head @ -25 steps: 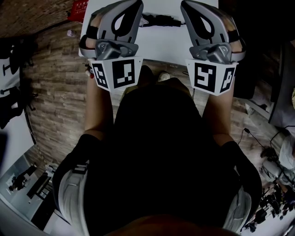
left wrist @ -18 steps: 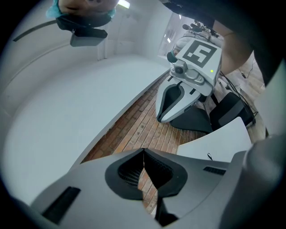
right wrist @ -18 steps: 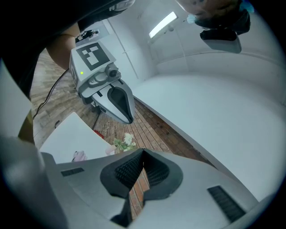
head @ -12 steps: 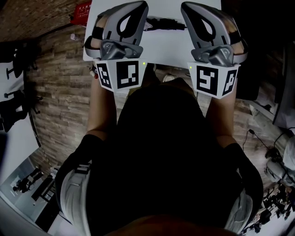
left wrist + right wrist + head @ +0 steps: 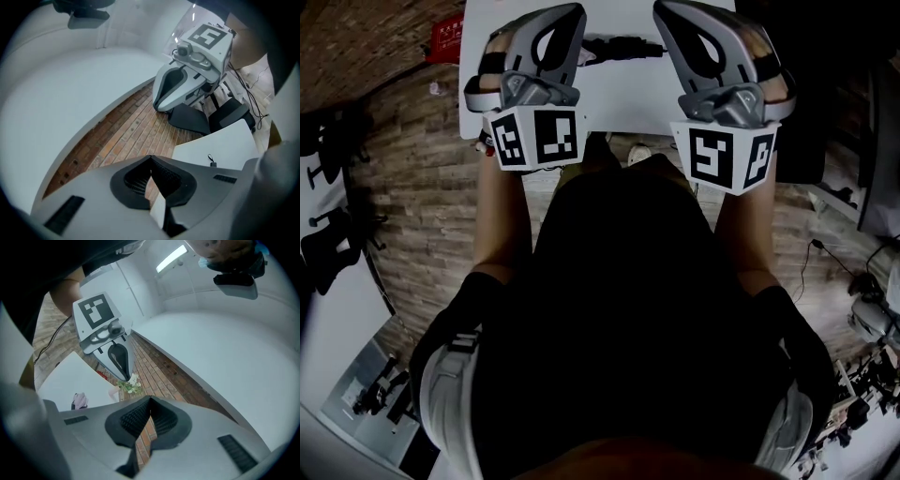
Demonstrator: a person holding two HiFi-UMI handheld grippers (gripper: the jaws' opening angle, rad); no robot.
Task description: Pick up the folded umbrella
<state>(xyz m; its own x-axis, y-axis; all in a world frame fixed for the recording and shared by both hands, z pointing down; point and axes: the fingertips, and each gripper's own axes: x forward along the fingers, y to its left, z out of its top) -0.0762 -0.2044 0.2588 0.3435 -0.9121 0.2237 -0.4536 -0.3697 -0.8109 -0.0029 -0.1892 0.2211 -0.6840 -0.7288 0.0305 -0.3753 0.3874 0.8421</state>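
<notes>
**Both grippers shut and empty, held level before the umbrella**

The left gripper (image 5: 151, 158) has its jaws pressed together with nothing between them. The right gripper (image 5: 150, 400) is the same: jaws closed, nothing held.

In the head view the person holds the two grippers side by side in front of the chest. Both forearms are bent up at the elbow, and the grippers point away over the near edge of the white table (image 5: 619, 98). The left gripper tips slightly downward and the right one lies about level. Each marker cube faces the camera, the left cube (image 5: 534, 139) and the right cube (image 5: 727, 155) hanging just past the table edge, above the brick-patterned floor (image 5: 412, 187).

The folded umbrella (image 5: 623, 44) is a dark, narrow shape. It lies crosswise on the table, ahead of the grippers and in the gap between them. Neither gripper touches it.
</notes>
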